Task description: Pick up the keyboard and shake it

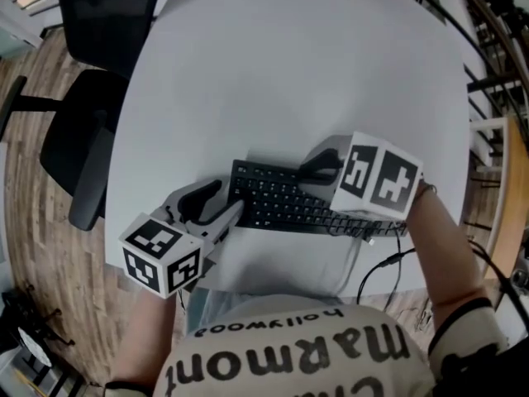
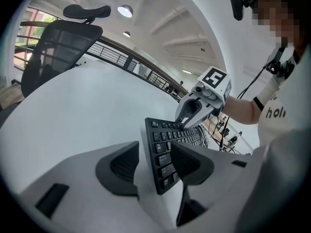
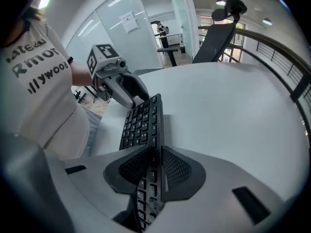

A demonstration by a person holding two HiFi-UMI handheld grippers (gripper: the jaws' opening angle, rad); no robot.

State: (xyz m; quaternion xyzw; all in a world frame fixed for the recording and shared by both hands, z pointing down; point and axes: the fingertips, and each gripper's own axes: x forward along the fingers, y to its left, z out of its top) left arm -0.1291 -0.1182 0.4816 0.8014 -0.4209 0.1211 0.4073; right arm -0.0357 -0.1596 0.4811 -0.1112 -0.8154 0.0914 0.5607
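A black keyboard (image 1: 285,205) lies near the front edge of the white round table (image 1: 289,73). My left gripper (image 1: 231,201) is at its left end. In the left gripper view the keyboard (image 2: 163,149) end sits between the jaws of the left gripper (image 2: 155,161), which is open, with a gap at the outer pad. My right gripper (image 1: 318,184) is at the right end. In the right gripper view the pads of the right gripper (image 3: 154,166) press both faces of the keyboard (image 3: 143,123).
A black office chair (image 1: 91,98) stands at the table's left. A black cable (image 1: 376,271) hangs from the keyboard's right end over the table's front edge. A railing (image 1: 488,98) runs along the right. The person's torso is close to the front edge.
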